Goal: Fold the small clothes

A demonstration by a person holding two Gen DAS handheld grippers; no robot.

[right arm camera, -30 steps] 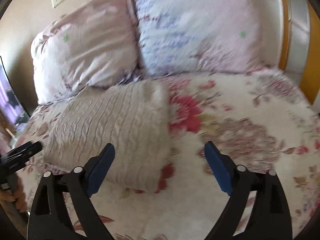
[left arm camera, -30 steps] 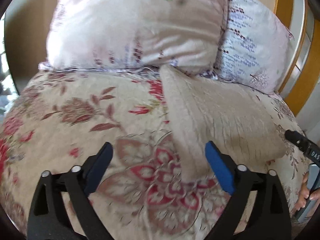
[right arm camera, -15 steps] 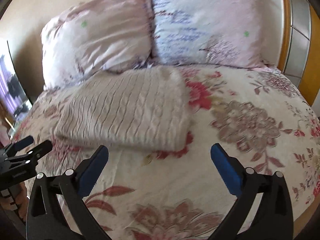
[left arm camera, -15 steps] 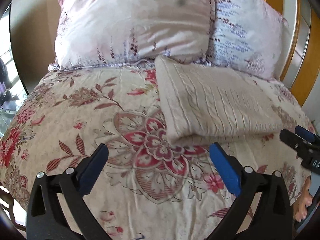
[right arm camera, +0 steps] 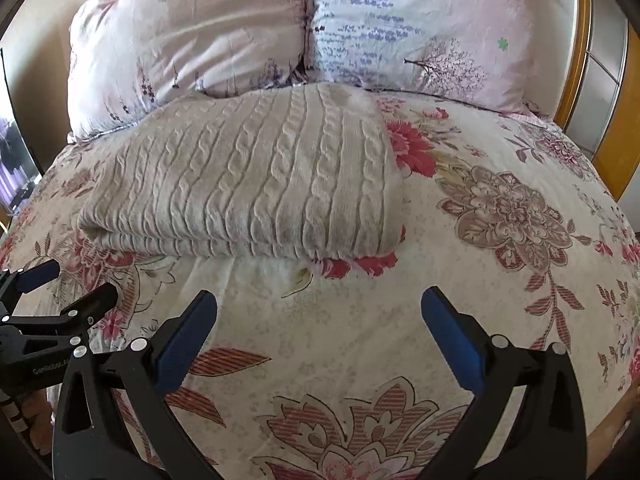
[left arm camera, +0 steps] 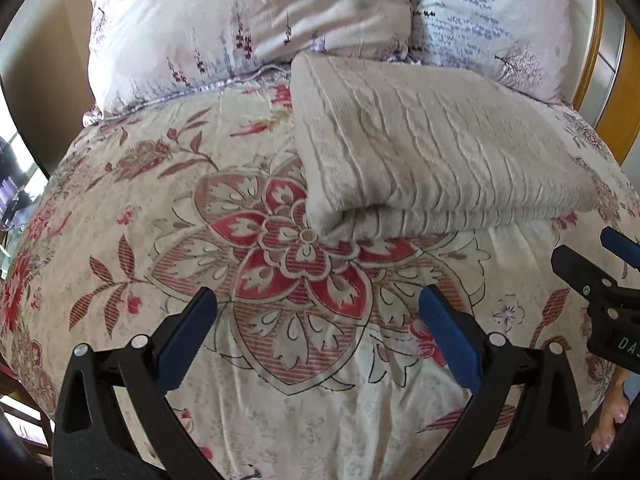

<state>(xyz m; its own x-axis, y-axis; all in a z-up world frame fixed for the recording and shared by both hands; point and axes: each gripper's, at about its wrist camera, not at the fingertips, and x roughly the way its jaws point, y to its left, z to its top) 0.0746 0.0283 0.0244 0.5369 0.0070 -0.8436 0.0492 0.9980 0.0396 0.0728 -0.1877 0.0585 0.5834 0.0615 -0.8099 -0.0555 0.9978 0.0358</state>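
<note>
A bed fills both views, its floral bedspread [left arm camera: 280,272] running up to two pale printed pillows [right arm camera: 304,32] propped against a wooden headboard [right arm camera: 576,80]. And there is the cream cable-knit sweater [left arm camera: 432,152], folded into a thick rectangle, lying flat on the bedspread straight ahead of both tools, its far end pushed up against the pillows. The left tool [left arm camera: 318,320] hangs above the flower print with its blue pads spread wide and nothing between them; the near folded edge of the knit sits ahead and a touch to its right, well clear of the fingertips. The right tool [right arm camera: 319,316] is just as wide apart and just as empty, and from here the bundle lies ahead and to its left, its long side running across the view. So the sweater sits between the two tools, neither touching it, and neither looks clearly nearer. From how neatly it is stacked, the fold looks finished or close to it. If another fold or a tidy-up is wanted, each tool has one short end on its inner side, with the rolled near edge facing both. Room to work: plenty of open bedspread to the right tool's right and in front of both; behind the bundle the pillows crowd in, so pushing that way would bunch it.
</note>
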